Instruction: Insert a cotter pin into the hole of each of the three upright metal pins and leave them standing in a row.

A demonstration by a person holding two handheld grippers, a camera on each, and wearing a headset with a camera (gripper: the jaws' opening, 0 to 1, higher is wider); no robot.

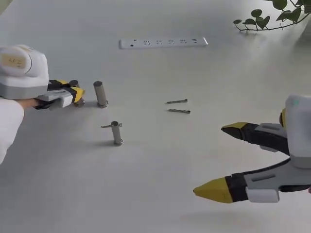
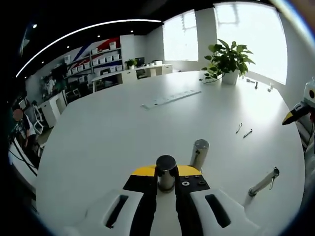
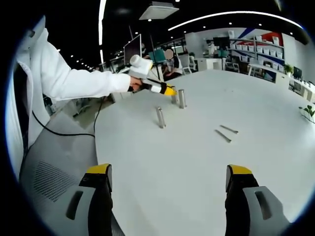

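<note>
Left gripper view puts the left gripper (image 2: pixel 166 181) clamped around 1 upright metal pin (image 2: pixel 166 169). I judge the grip is there to hold the pin steady while a cotter pin goes through its hole. Just beside it stands a second pin (image 1: pixel 100 93), bare and upright. A third pin (image 1: pixel 116 132) stands a little nearer the person, with a cotter pin (image 1: pixel 110 126) already crosswise through its top, so 1 of 3 looks done.

The right gripper (image 1: pixel 214 160) hovers over the table (image 1: pixel 155 194) with its jaws spread wide and nothing between them. It is well apart from the 2 loose cotter pins (image 1: pixel 178 106), which lie flat between it and the upright pins. They are probably what it fetches next. A power strip (image 1: pixel 163 42) lies farther back.
</note>
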